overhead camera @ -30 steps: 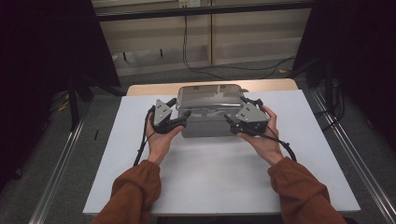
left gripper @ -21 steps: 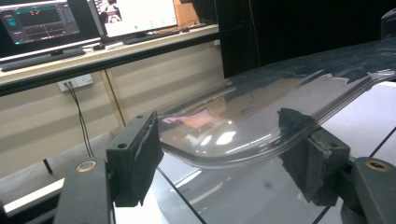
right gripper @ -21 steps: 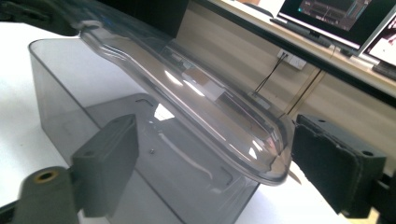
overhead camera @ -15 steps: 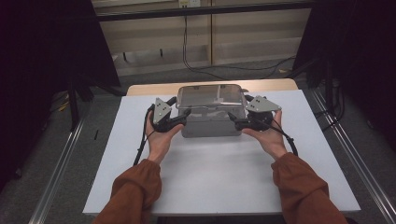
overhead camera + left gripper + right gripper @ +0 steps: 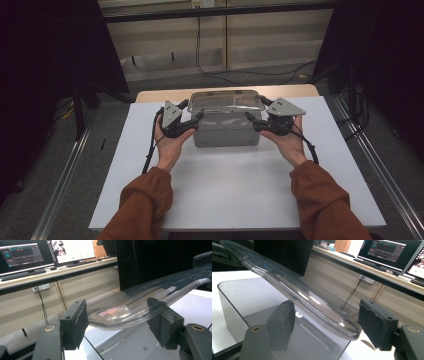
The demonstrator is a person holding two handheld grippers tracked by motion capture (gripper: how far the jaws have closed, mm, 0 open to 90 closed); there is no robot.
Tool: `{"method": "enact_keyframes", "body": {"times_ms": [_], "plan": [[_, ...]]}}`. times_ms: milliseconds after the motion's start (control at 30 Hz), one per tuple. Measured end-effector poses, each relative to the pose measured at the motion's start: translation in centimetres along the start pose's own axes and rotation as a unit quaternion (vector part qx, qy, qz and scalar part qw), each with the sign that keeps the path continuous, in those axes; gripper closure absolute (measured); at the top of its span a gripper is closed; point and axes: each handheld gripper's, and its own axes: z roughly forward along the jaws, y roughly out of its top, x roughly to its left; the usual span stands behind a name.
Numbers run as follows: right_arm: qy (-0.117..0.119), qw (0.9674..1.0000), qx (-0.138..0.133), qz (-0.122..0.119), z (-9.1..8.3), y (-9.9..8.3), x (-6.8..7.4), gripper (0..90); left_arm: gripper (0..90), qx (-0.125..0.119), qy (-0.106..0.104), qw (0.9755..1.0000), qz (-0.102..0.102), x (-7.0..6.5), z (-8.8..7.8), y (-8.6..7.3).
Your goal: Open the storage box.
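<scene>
Glossy clear plastic lid (image 5: 140,302), smoky translucent box (image 5: 242,302)

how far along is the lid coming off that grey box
Done: both tongs are at the clear lid, the left tongs and right tongs each straddling one end's rim. In hand: the lid looks raised off the grey box, though the pads stand apart from it; both tongs' jaws have just been closing. Left: clamp, carry the lid clear, set it on the white table.

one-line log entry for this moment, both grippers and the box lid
left gripper: open around lid end | right gripper: open around other lid end, jaws just closing | grey box: on white table
</scene>
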Motion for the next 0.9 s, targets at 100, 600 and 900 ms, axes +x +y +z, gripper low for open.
{"method": "enact_keyframes", "body": {"times_ms": [100, 600, 900], "plan": [[0.0, 1.0, -0.007, 0.006, 0.1, 0.1, -0.3, 31.6, 34.1, 0.003, 0.003, 1.0, 0.0, 0.2, 0.1, 0.1], [0.014, 0.9994, -0.028, 0.017, 0.6, 0.9, -1.1, 41.6, 34.4, -0.002, 0.002, 0.9999, -0.01, 1.4, 0.5, 1.1], [0.017, 0.9989, -0.036, 0.027, 0.9, 1.4, -1.8, 43.7, 36.6, -0.01, 0.003, 0.9999, -0.002, 1.7, 0.8, 1.6]]}}
